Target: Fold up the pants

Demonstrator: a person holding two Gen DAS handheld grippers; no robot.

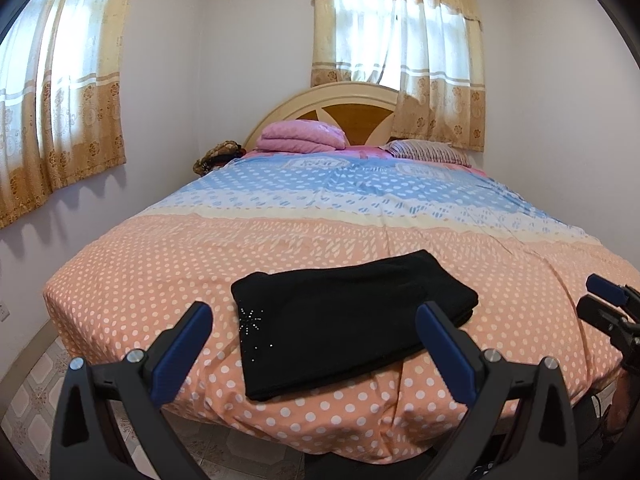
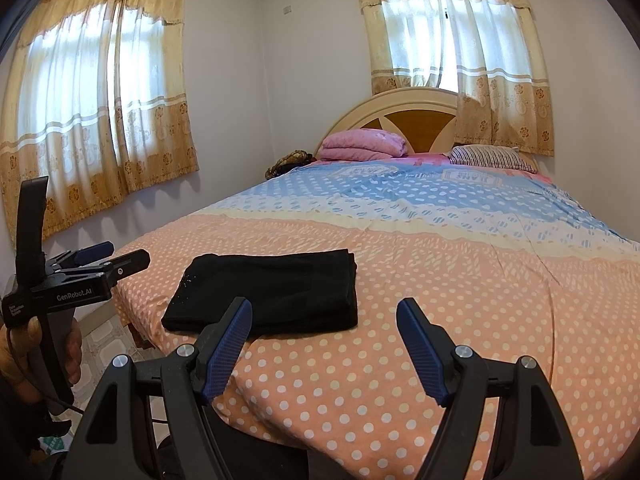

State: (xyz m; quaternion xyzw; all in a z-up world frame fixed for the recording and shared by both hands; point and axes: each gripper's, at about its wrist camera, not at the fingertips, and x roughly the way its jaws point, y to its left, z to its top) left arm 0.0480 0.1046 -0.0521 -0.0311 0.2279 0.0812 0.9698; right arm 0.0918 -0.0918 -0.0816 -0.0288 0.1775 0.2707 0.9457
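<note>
Pants (image 1: 352, 320): black, soft knit, folded into a flat rectangular stack, small sparkling studs near one corner; lying near the foot edge of the bed (image 1: 168, 280). Bedspread: peach cotton with white polka dots, blue dotted band farther back. Left hand-held gripper (image 1: 316, 328): black frame, ribbed blue pads, fingers spread wide, holding nothing, hovering short of the stack. Right hand-held gripper (image 2: 324, 320): same build, fingers likewise spread, empty, beside the stack. Rounded wooden headboard (image 1: 352, 114), pink folded blanket (image 1: 300, 136), striped pillow (image 1: 428, 152) behind.
</note>
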